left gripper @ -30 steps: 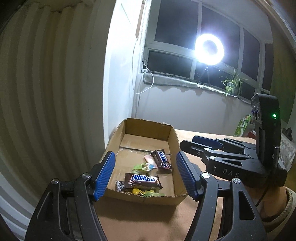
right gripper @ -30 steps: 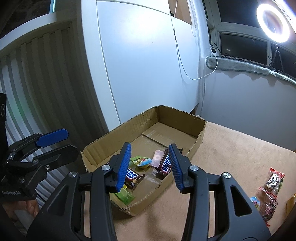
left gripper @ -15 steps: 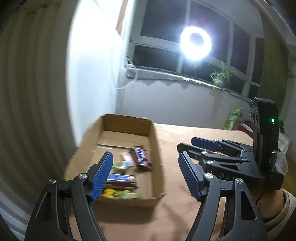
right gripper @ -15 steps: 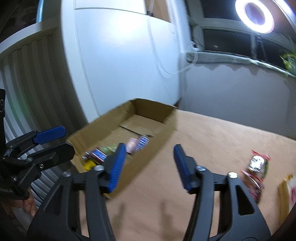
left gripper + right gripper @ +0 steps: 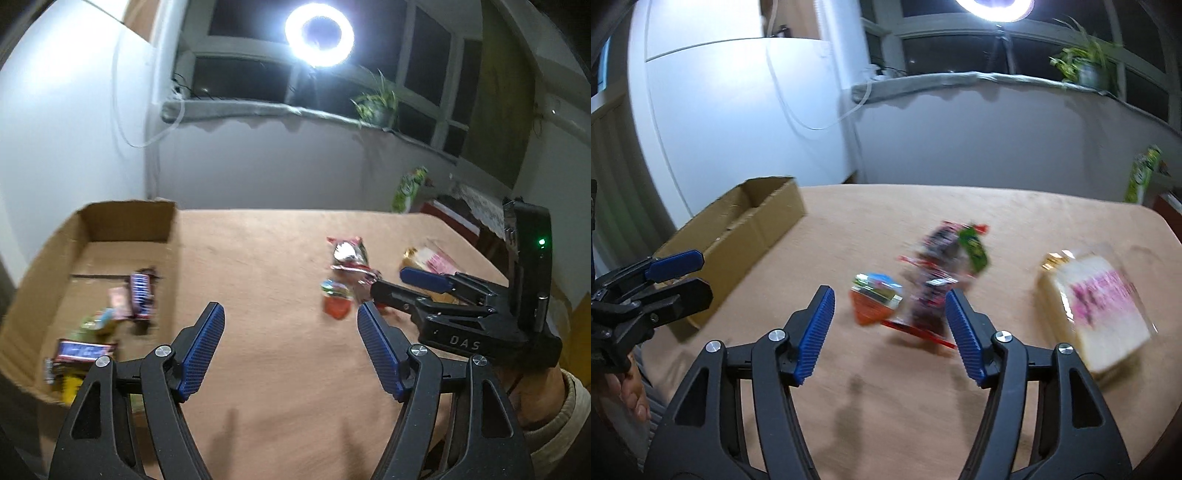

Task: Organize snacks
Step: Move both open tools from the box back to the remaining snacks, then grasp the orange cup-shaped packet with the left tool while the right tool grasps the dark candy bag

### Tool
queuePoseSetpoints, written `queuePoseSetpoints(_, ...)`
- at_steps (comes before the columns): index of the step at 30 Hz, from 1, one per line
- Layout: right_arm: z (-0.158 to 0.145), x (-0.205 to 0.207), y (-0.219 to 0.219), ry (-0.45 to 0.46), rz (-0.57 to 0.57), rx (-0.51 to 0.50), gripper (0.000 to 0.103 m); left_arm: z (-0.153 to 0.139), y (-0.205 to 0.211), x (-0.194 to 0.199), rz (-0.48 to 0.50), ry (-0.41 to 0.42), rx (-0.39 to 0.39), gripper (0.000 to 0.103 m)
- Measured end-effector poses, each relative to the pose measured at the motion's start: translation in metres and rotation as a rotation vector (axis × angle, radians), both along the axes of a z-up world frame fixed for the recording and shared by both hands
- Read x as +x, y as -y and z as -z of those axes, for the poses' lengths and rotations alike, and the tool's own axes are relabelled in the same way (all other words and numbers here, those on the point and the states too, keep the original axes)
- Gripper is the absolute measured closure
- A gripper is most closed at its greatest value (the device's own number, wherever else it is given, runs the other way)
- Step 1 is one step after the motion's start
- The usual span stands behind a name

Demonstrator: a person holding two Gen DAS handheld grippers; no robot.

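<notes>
Right gripper (image 5: 889,334): jaws opening, nothing between them. Left gripper (image 5: 291,350): jaws wide apart, empty. Loose snacks lie mid-tabletop: a small round cup (image 5: 877,301) touching crinkly foil packets (image 5: 938,273), with a bread bag (image 5: 1097,306) nearer the right edge. The box (image 5: 122,254) sits at the left edge. Packets are light, soft, slippery; grip across the middle, gently

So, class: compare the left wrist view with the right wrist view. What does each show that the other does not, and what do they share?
Only the left wrist view looks into the cardboard box and shows the chocolate bars inside.

Only the right wrist view shows the whole pale packet with pink print.

Both show the table, the small red snack, the ring light, and both grippers empty.
</notes>
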State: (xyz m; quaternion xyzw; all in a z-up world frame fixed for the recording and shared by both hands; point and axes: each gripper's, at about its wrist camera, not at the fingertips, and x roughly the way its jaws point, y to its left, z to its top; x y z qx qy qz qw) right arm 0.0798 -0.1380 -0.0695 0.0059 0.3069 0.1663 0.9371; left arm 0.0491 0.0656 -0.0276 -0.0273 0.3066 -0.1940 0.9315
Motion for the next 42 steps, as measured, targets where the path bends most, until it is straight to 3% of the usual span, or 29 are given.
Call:
queuePoseSetpoints(6,0.007,0.003,0.023,-0.026,0.017,0.029,0.036,0.013,0.026,0.018,0.030,-0.048,0.028,0.029)
queuePoseSetpoints(10,0.012,0.010,0.028,-0.048,0.023,0.041,0.026,0.022,0.040,0.032,0.037,-0.073,0.060,0.029)
queuePoseSetpoints(22,0.025,0.057,0.026,-0.172,-0.033,0.034,0.026,0.049,0.071,0.064,0.058,-0.171,0.171,0.029)
queuePoseSetpoints(24,0.028,0.061,0.026,-0.187,-0.043,0.044,0.032,0.049,0.077,0.067,0.071,-0.172,0.185,0.029)
queuePoseSetpoints(28,0.033,0.064,0.030,-0.220,-0.071,0.075,0.069,0.053,0.090,0.077,0.099,-0.186,0.222,0.029)
queuePoseSetpoints(32,0.033,0.058,0.037,-0.210,-0.067,0.065,0.069,0.059,0.103,0.081,0.150,-0.196,0.224,0.029)
queuePoseSetpoints(33,0.034,0.054,0.041,-0.205,-0.060,0.070,0.069,0.060,0.105,0.082,0.158,-0.200,0.223,0.031)
queuePoseSetpoints(37,0.034,0.045,0.051,-0.190,-0.051,0.082,0.069,0.059,0.102,0.084,0.150,-0.197,0.208,0.059)
queuePoseSetpoints(39,0.033,0.044,0.050,-0.176,-0.050,0.078,0.069,0.058,0.097,0.087,0.137,-0.202,0.185,0.066)
queuePoseSetpoints(42,0.033,0.045,0.052,-0.171,-0.050,0.089,0.069,0.058,0.093,0.089,0.137,-0.202,0.169,0.066)
